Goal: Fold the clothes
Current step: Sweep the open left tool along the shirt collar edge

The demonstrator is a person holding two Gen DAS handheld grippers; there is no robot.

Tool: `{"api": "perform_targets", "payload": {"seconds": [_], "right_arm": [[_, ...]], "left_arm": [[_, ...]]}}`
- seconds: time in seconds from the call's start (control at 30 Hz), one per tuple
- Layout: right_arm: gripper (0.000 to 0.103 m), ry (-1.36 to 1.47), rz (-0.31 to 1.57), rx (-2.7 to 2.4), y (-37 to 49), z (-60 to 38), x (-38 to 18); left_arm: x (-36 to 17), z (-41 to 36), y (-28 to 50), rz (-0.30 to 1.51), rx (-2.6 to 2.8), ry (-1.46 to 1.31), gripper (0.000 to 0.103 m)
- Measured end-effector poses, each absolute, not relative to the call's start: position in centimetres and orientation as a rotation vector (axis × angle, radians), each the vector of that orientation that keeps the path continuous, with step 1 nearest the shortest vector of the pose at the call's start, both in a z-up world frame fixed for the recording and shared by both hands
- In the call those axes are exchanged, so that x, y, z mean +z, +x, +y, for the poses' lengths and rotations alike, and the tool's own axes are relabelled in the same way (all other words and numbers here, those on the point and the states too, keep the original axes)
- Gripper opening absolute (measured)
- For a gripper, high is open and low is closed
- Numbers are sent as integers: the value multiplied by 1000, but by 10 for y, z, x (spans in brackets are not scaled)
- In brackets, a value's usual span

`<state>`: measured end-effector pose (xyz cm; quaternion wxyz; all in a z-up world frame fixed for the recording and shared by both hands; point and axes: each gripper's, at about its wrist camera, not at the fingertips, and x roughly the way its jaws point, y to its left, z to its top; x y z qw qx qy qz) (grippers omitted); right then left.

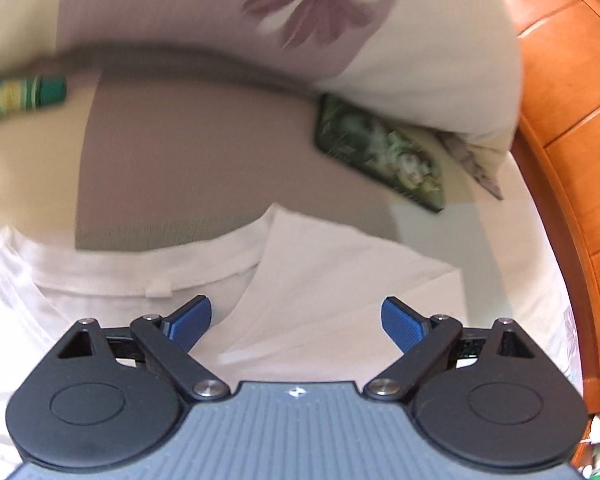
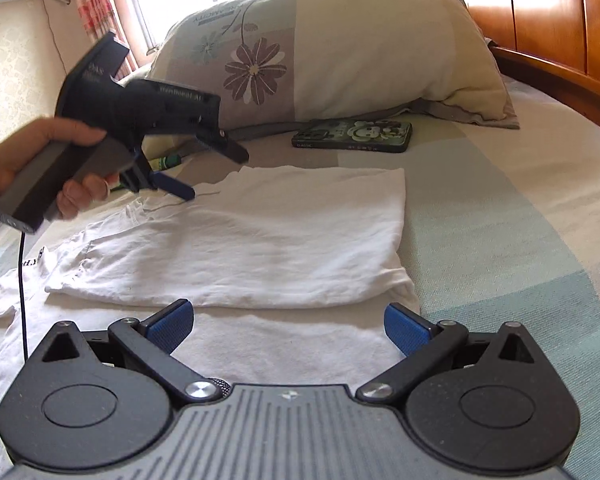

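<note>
So we've got the white t-shirt [image 2: 260, 236] lying flat on the bed [image 2: 520, 208], with one side already folded over onto the body, so there's a doubled layer running across the middle. The collar end sits toward the pillow [image 2: 380, 52], and in the left wrist view we can see the neckline with its little tag right in front of the fingers.

Our left gripper [image 1: 296, 320] is up in the air above the collar area, fingers spread wide, nothing between them (that view is pretty blurry, so don't ask us for fine detail). From the right wrist view we can see the hand [image 2: 40, 160] wrapped around its handle, with a black cable hanging down from it.

Our right gripper [image 2: 288, 326] sits low over the near edge of the shirt, fingers also spread wide apart and not pinching any fabric.

Other stuff on the bed: a phone in a green cartoon case [image 2: 352, 134] just below the pillow, well clear of the shirt, and a small green tube [image 1: 20, 96] off to the left near the collar. Wooden headboard [image 2: 540, 12] on the right
</note>
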<state>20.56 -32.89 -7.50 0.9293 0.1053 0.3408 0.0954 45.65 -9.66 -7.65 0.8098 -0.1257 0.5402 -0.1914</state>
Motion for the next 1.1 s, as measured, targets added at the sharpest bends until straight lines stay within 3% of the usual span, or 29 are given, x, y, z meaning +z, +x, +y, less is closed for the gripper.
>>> {"api": "perform_targets", "payload": {"seconds": [0.2, 0.4, 0.7, 0.87, 1.1], "right_arm": [[103, 188, 716, 208, 208, -322, -80], [103, 194, 712, 191, 208, -325, -79], [103, 212, 701, 190, 207, -326, -76], [103, 202, 707, 188, 209, -325, -80], [103, 213, 694, 179, 208, -326, -78]], "left_arm": [[-82, -82, 473, 1020, -387, -348, 93], [-49, -57, 457, 924, -398, -344, 93], [-75, 18, 443, 1047, -212, -395, 93], [-77, 41, 454, 916, -119, -454, 93], [-52, 36, 423, 869, -178, -457, 93]]}}
